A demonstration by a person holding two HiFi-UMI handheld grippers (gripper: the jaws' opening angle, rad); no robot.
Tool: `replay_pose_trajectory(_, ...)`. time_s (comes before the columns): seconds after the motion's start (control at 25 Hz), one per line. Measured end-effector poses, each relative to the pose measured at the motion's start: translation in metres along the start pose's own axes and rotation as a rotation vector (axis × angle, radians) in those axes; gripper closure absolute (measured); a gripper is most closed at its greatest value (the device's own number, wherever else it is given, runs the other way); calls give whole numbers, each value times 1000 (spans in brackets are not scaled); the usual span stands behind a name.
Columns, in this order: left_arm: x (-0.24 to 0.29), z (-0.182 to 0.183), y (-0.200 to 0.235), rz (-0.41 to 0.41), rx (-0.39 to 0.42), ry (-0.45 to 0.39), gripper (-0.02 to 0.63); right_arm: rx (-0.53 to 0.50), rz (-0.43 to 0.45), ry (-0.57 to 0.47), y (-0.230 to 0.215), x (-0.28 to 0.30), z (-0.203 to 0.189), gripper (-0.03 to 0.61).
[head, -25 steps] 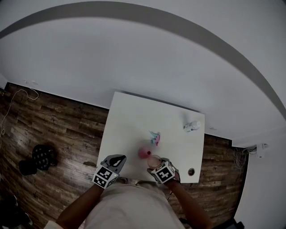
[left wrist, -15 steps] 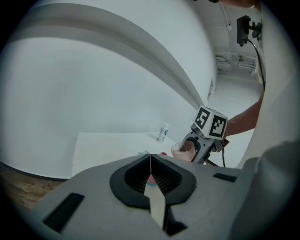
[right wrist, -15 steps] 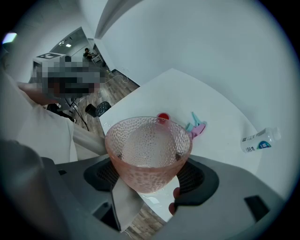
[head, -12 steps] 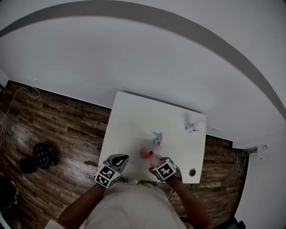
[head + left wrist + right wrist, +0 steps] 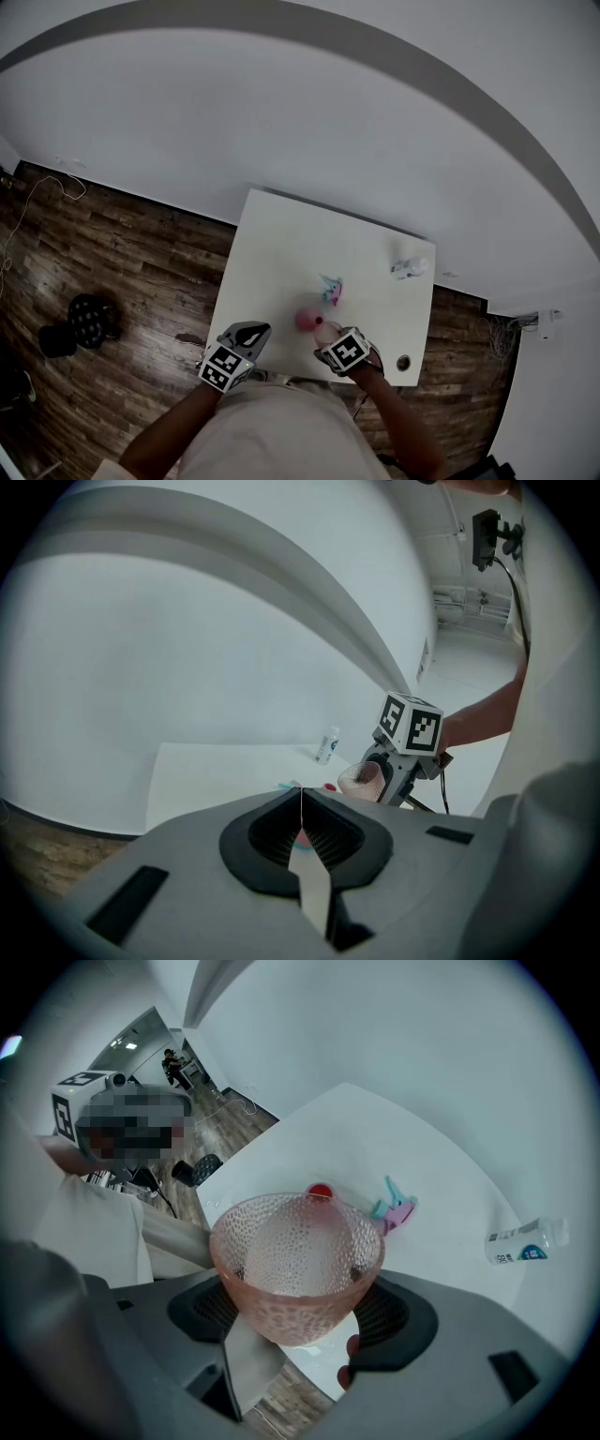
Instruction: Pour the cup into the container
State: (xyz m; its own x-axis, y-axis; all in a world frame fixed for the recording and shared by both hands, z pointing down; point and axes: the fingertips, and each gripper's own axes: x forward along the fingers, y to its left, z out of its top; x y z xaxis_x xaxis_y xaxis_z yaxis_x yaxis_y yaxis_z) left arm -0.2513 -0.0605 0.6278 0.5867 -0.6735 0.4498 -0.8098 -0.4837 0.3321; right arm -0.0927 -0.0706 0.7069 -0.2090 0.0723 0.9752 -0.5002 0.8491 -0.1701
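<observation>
My right gripper (image 5: 298, 1309) is shut on a pink dimpled glass cup (image 5: 295, 1260), and I look into its mouth; I cannot make out any contents. Just beyond the rim stands a small red container (image 5: 320, 1191). In the head view the cup (image 5: 326, 333) hangs right beside the red container (image 5: 305, 320), with the right gripper (image 5: 330, 341) at the table's near edge. The left gripper (image 5: 301, 794) is shut on nothing; it hovers at the front left edge (image 5: 246, 331). From the left gripper view the cup (image 5: 361, 778) leans with its mouth toward the left.
A pink and teal clip-like object (image 5: 328, 289) lies behind the container on the white table (image 5: 281, 244). A small plastic bottle (image 5: 408, 268) lies at the far right. A round cable hole (image 5: 402, 361) sits in the near right corner. Wooden floor surrounds the table.
The right gripper with the cup has edged slightly forward toward the red container. The left gripper has stayed in place.
</observation>
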Motion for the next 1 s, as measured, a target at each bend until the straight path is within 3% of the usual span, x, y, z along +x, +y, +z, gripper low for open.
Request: replay_pose_trajectory(1.0,-4,-7,6,14,-17,-5,600,-29,17,105,3,4,-8,212)
